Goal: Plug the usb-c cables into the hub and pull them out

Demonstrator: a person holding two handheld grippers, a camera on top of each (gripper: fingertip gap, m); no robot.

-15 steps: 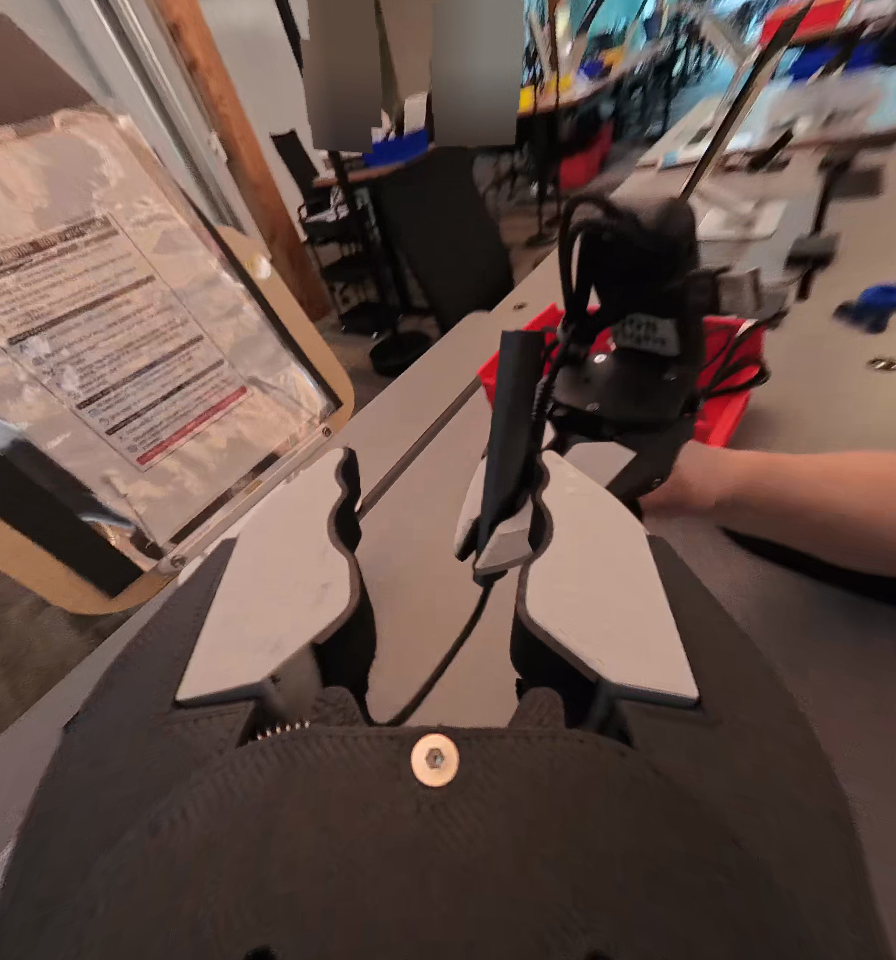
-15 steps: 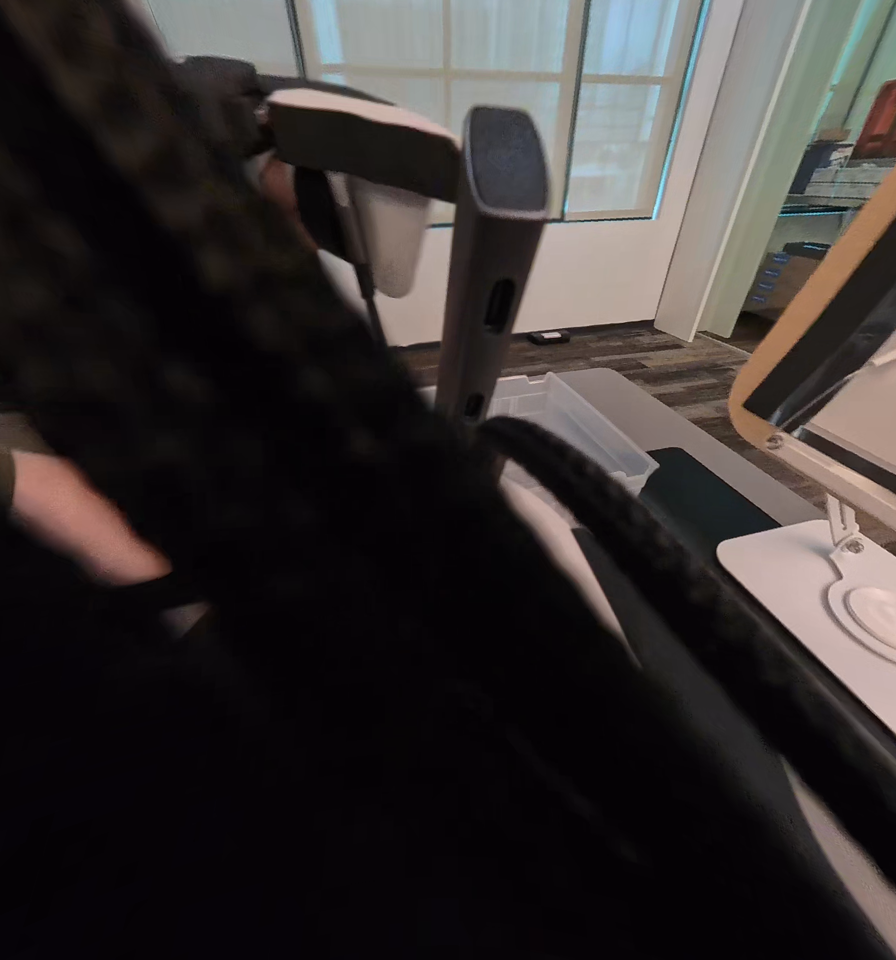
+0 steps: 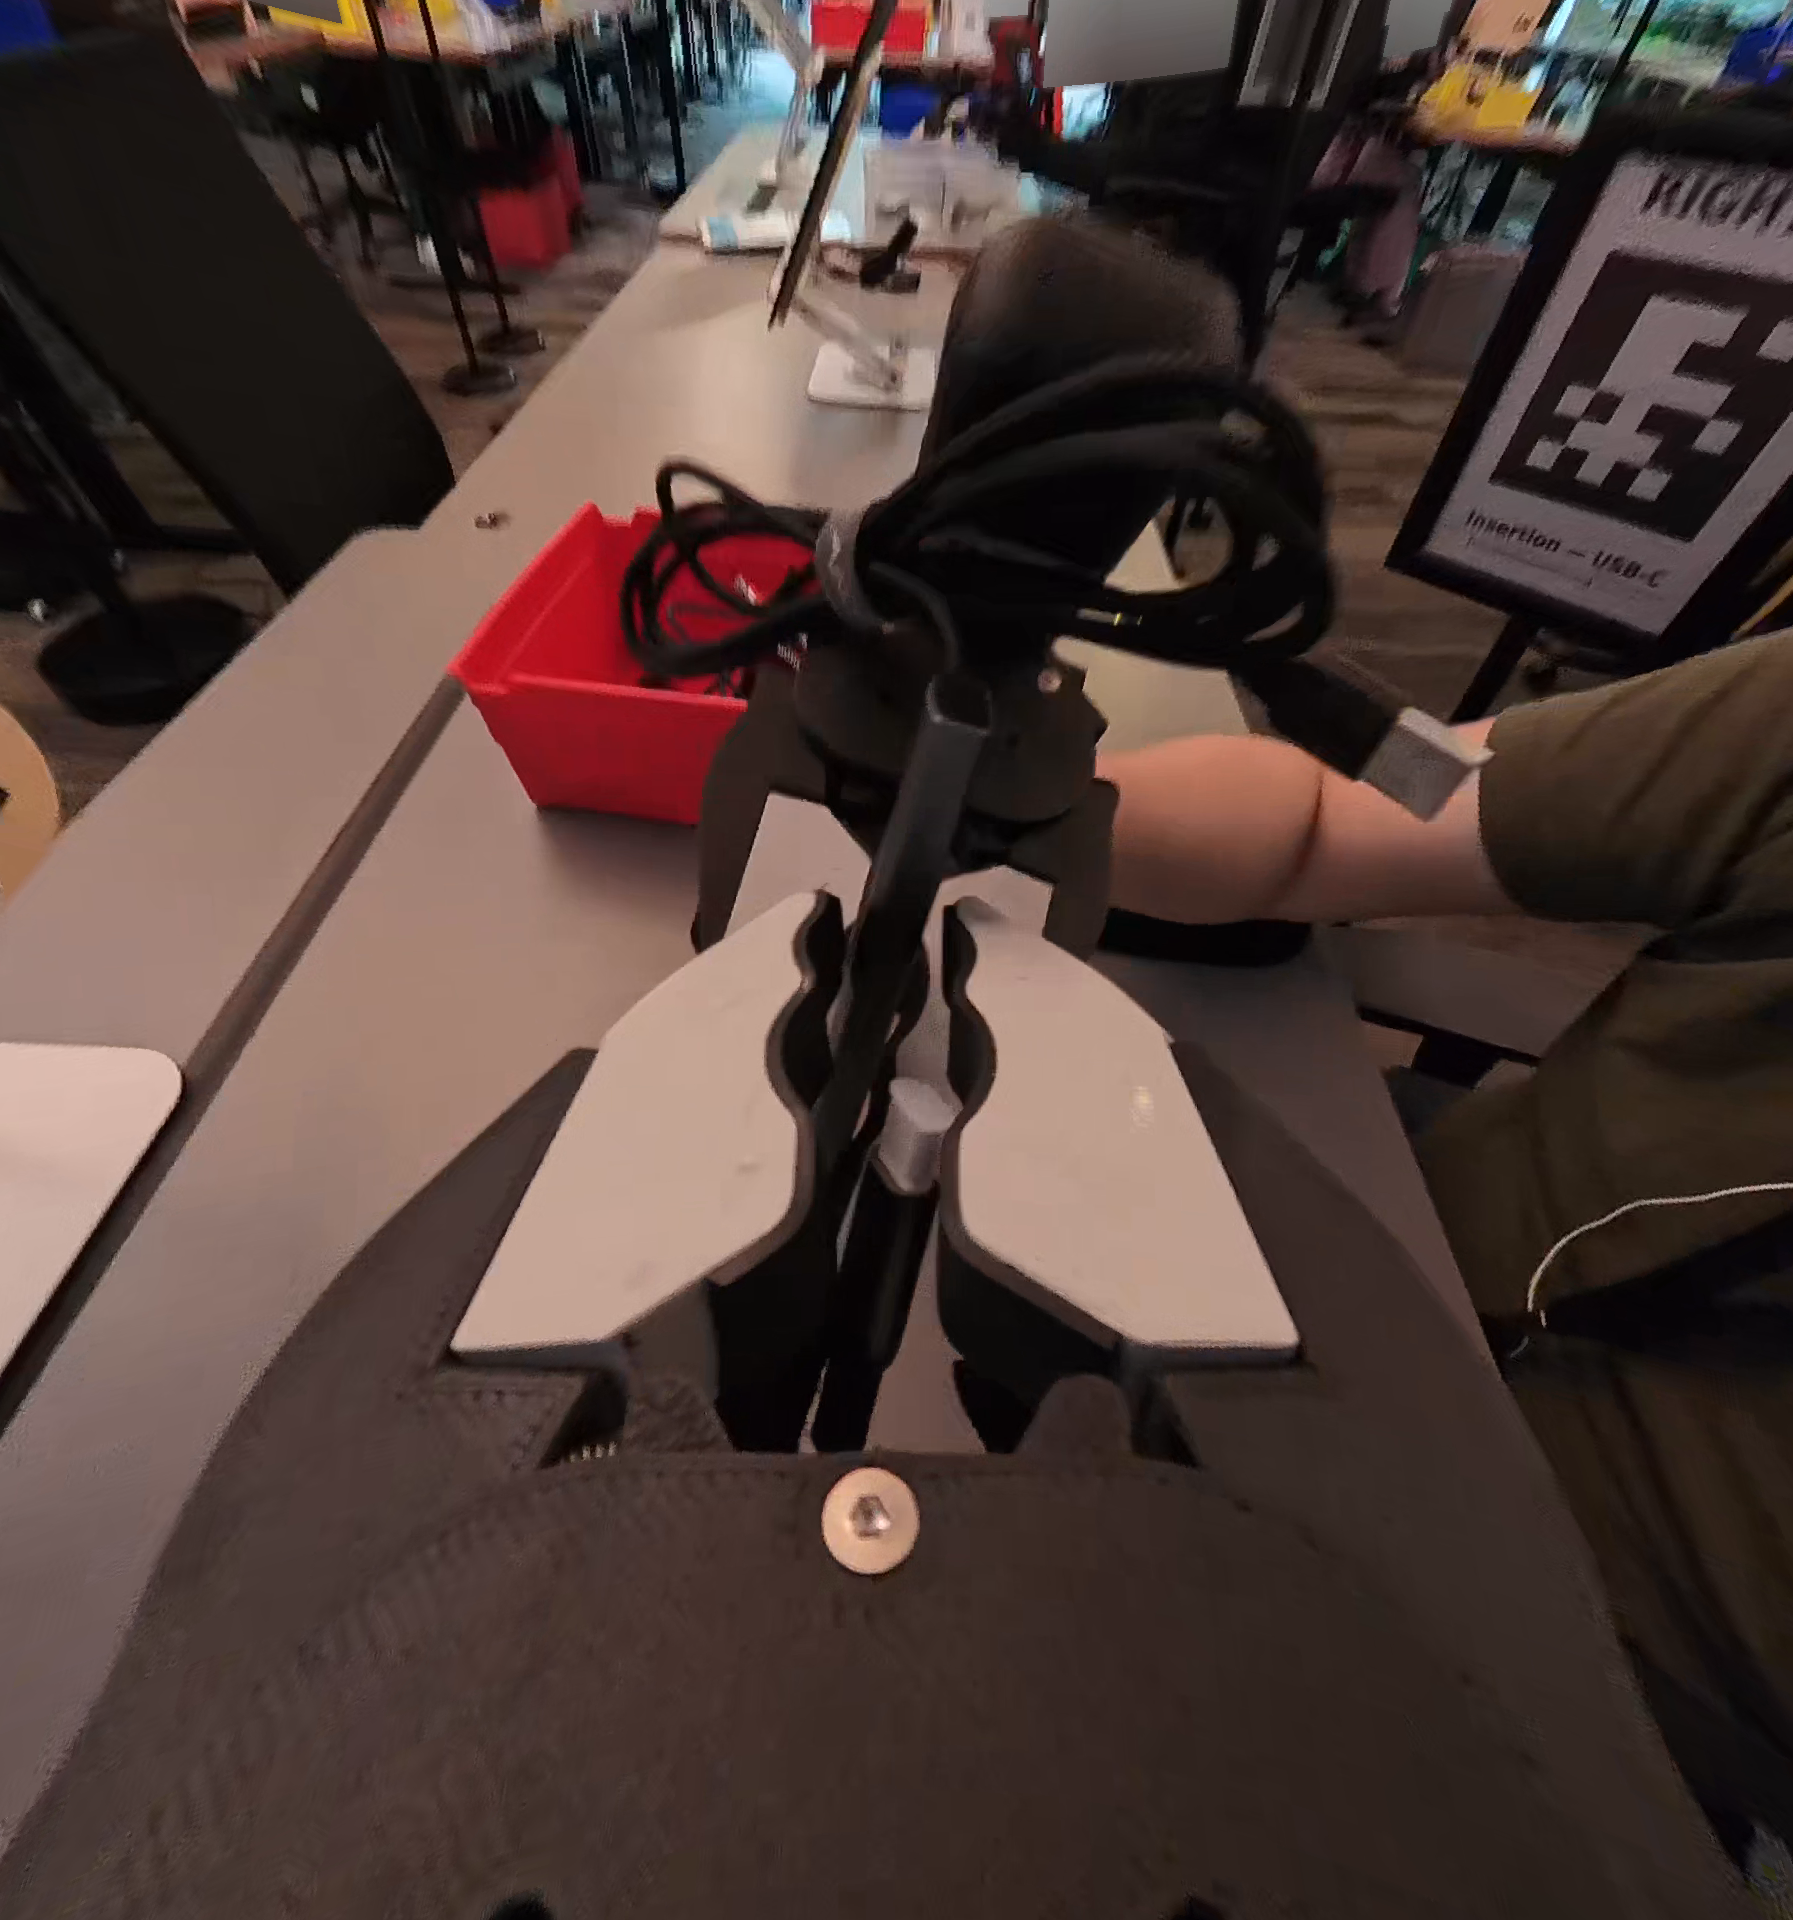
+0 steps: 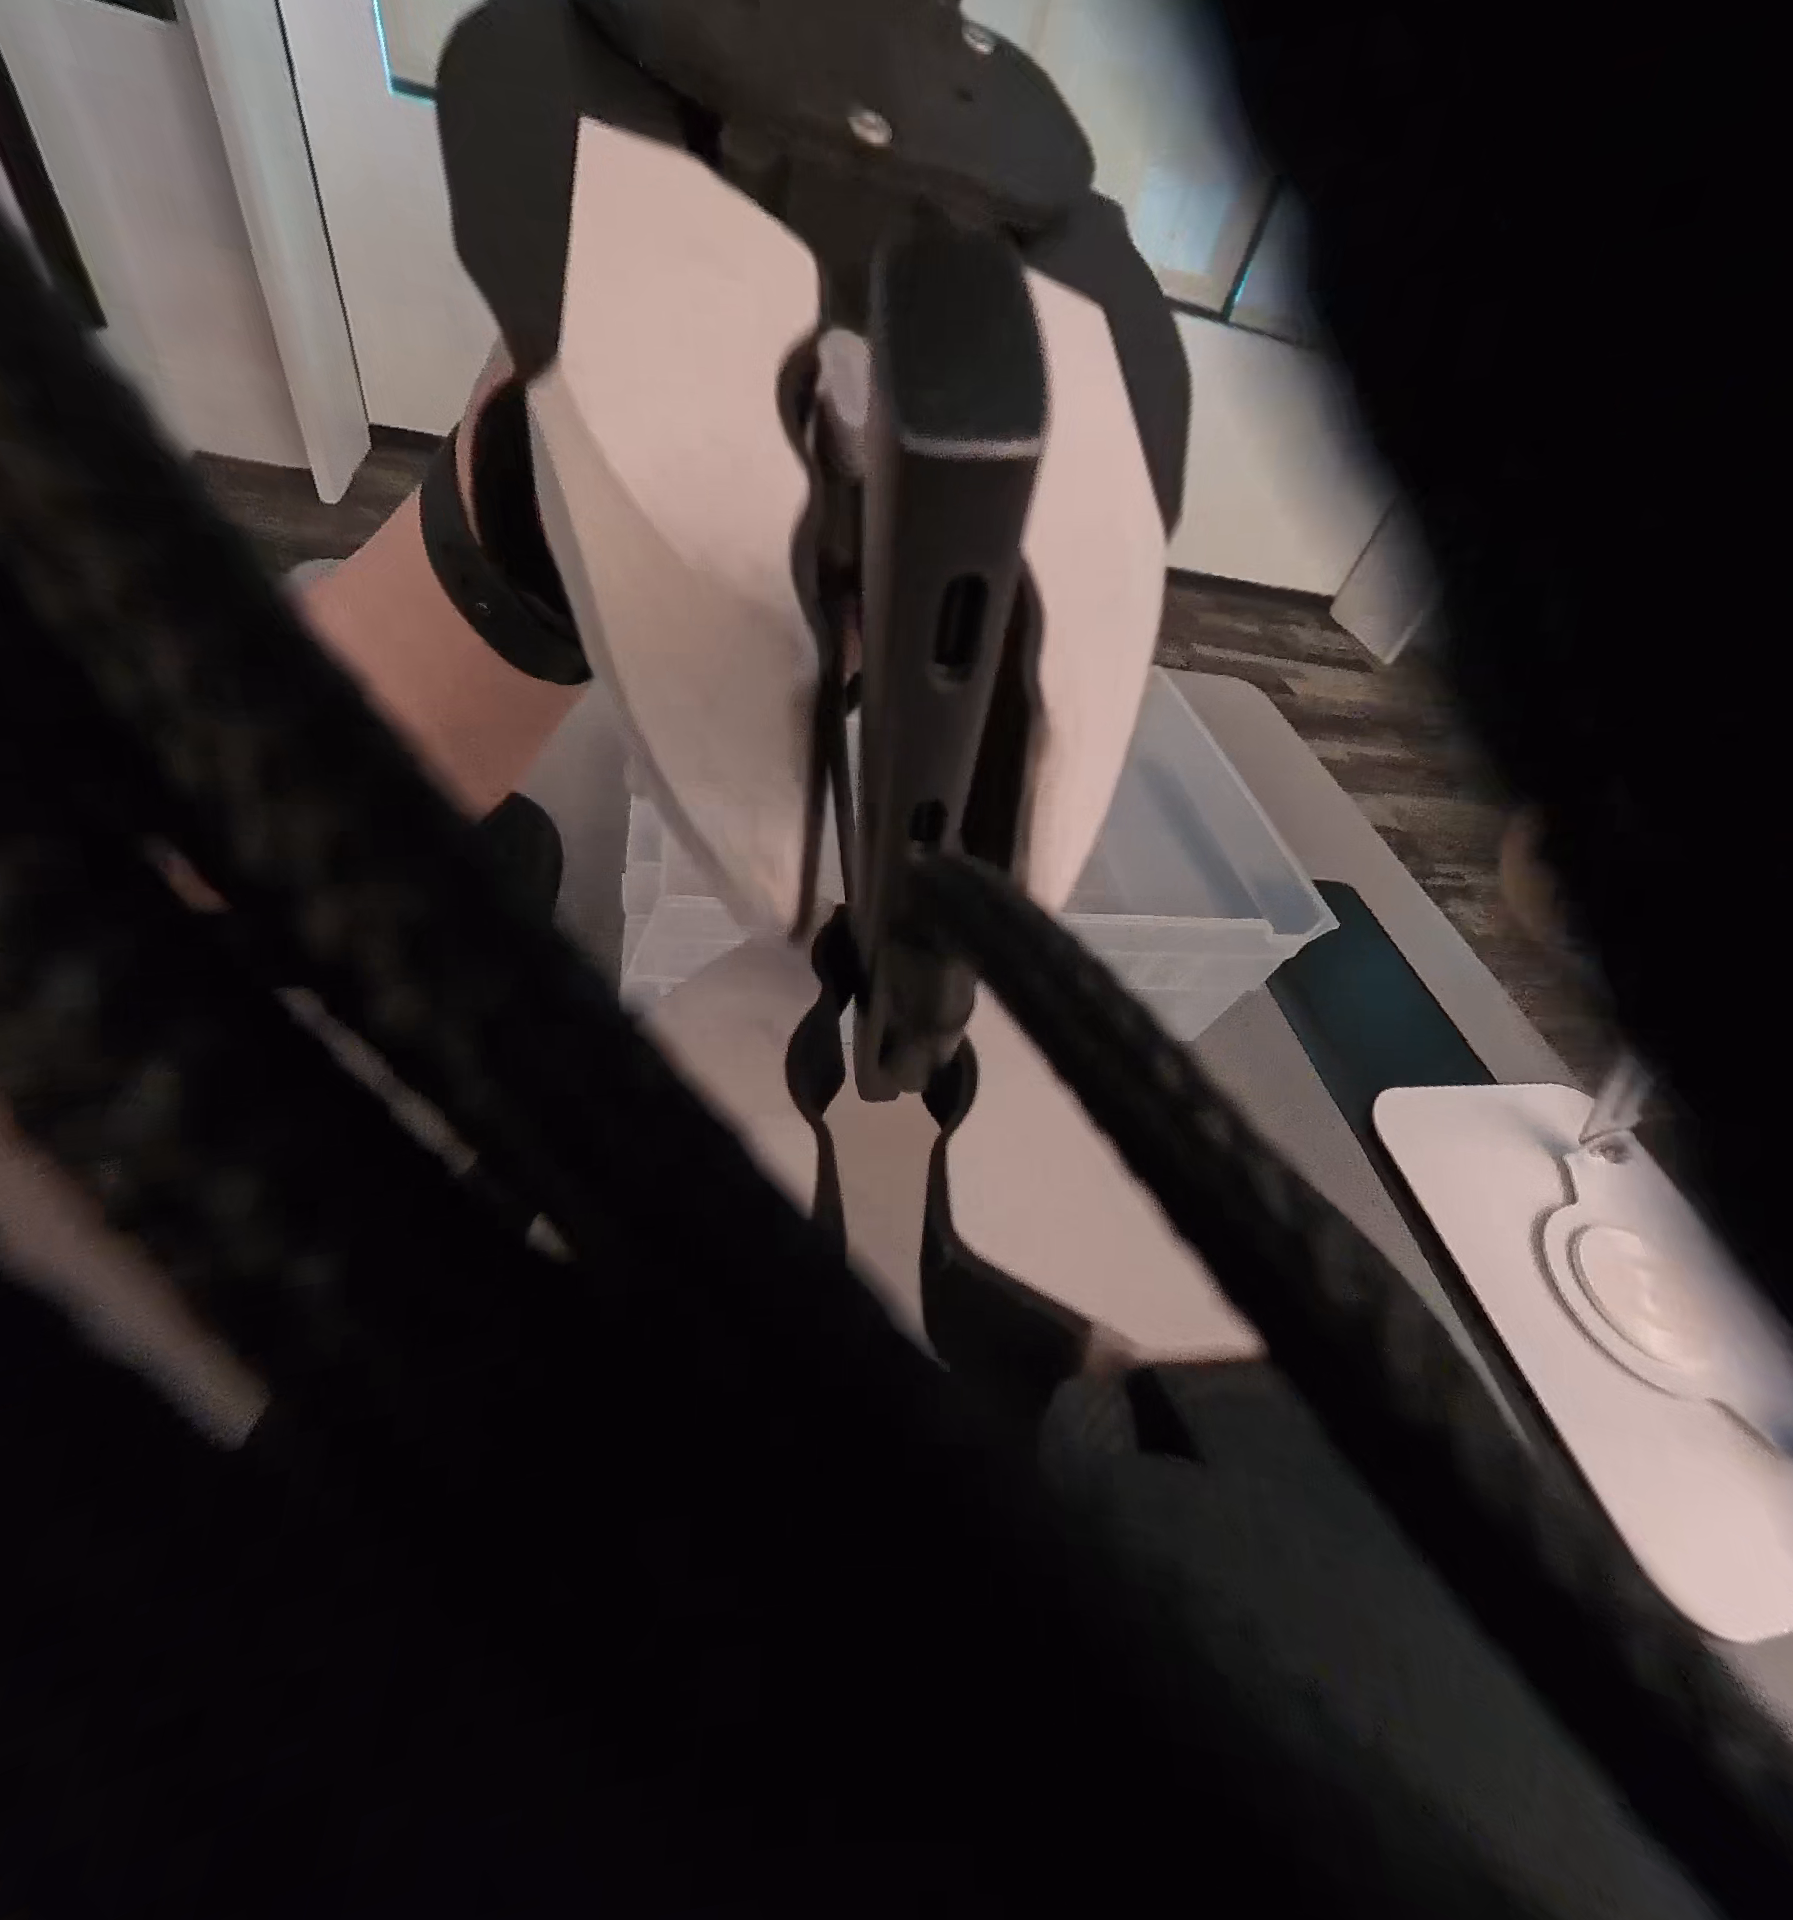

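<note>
step: hub handover | hub (image 3: 933,790) upright above table, between both claws | right gripper (image 4: 887,1081) pinching hub's end | left gripper (image 3: 887,997) narrowed around hub, contact unclear | advice: clamp left firmly, leave ports (image 4: 959,613) uncovered; cable bundle (image 3: 1079,499) masks right view

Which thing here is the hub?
On the long grey table, near the red plastic bin, the left gripper and right gripper meet tip to tip. The slim dark grey hub is the stiff flat bar between their fingers, slotted along one edge, unlike the limp black braided cables.
</note>
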